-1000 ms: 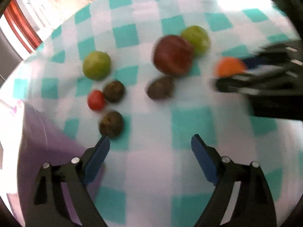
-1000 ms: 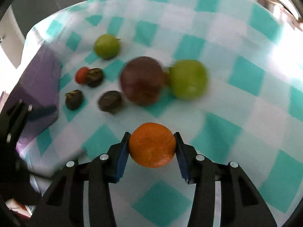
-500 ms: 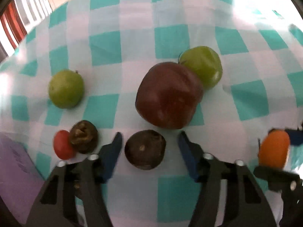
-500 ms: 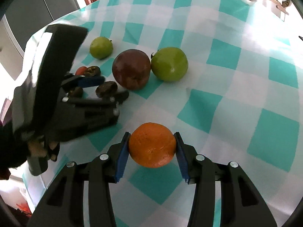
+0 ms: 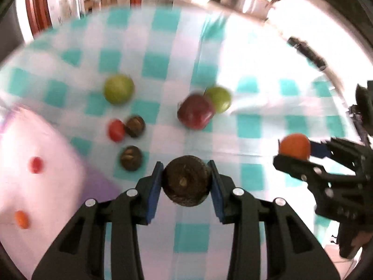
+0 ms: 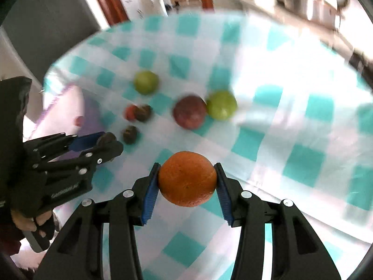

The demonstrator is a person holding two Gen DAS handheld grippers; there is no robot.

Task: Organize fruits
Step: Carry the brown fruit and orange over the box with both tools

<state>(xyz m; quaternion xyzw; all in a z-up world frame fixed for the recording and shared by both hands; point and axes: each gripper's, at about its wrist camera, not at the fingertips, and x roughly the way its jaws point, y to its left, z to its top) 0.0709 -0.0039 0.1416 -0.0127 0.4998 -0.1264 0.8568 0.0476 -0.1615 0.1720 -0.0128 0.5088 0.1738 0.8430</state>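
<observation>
My left gripper is shut on a dark brown wrinkled fruit and holds it above the checked cloth; it also shows in the right wrist view. My right gripper is shut on an orange, lifted off the table; it shows at the right of the left wrist view. On the cloth lie a dark red apple, two green fruits, a small red tomato and two more brown fruits.
A purple and white tray at the left holds a small red fruit and a small orange one. Metal pots stand beyond the table's far edge. The teal checked tablecloth covers the table.
My left gripper closed on the brown fruit it straddled and lifted it, pulling back. The right gripper kept hold of the orange and rose away from the table.
</observation>
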